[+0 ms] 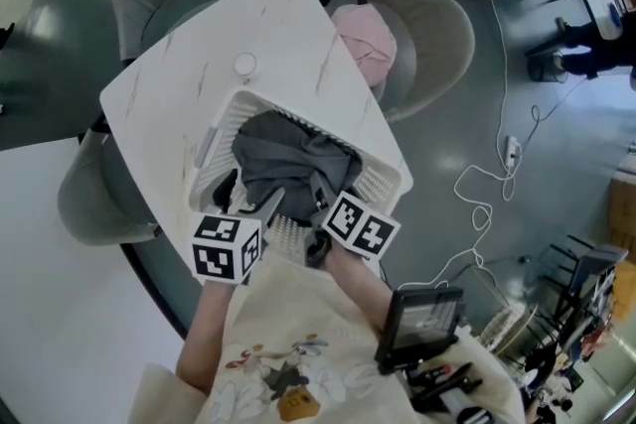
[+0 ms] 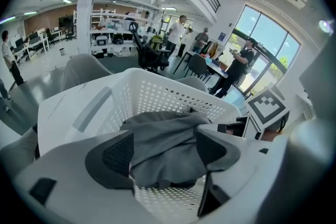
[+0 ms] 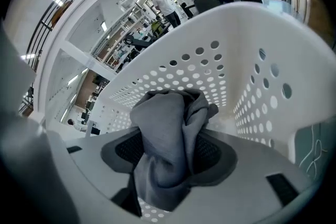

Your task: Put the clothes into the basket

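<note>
Looking at the grey garment heaped inside the white basket: pinched in the right gripper, lying slack between the wide-apart jaws of the left gripper. Could get dragged back out if lifted without letting go. Can't make out the basket floor underneath, or the pink bundle on the chair properly.

A white marble-patterned table carries a white perforated basket and a small round disc
</note>
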`<state>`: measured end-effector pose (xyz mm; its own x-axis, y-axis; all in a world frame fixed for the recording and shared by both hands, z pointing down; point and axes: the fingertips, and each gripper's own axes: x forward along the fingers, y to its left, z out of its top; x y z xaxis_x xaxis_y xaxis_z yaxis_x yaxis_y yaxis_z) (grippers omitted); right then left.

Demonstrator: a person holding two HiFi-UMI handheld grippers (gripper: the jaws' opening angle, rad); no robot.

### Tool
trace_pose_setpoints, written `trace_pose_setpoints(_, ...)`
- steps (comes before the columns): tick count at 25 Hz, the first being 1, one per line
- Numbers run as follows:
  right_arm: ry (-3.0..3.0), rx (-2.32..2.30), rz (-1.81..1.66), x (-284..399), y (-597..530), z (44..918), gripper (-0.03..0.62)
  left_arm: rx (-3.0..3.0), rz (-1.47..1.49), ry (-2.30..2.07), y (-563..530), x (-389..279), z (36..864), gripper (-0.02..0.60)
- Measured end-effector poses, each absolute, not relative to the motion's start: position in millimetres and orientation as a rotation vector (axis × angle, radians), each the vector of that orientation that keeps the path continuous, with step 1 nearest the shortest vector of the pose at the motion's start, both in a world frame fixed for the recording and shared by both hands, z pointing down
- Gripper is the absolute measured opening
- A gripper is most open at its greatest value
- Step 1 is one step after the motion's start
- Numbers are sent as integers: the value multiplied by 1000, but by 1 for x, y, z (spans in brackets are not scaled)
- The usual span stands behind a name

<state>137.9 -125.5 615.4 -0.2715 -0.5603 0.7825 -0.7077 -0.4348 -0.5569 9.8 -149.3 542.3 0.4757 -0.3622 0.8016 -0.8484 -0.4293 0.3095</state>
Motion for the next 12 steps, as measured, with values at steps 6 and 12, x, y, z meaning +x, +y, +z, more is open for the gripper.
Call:
trace_pose_setpoints(6, -1619, 1822, 1802, 137, -124, 606, 244, 2003, 864, -982, -130, 12, 542, 354)
trace_pose_setpoints(12, -1655, 1782, 1829, 137, -125, 606, 244, 2029, 865, -997, -111, 5, 530, 353)
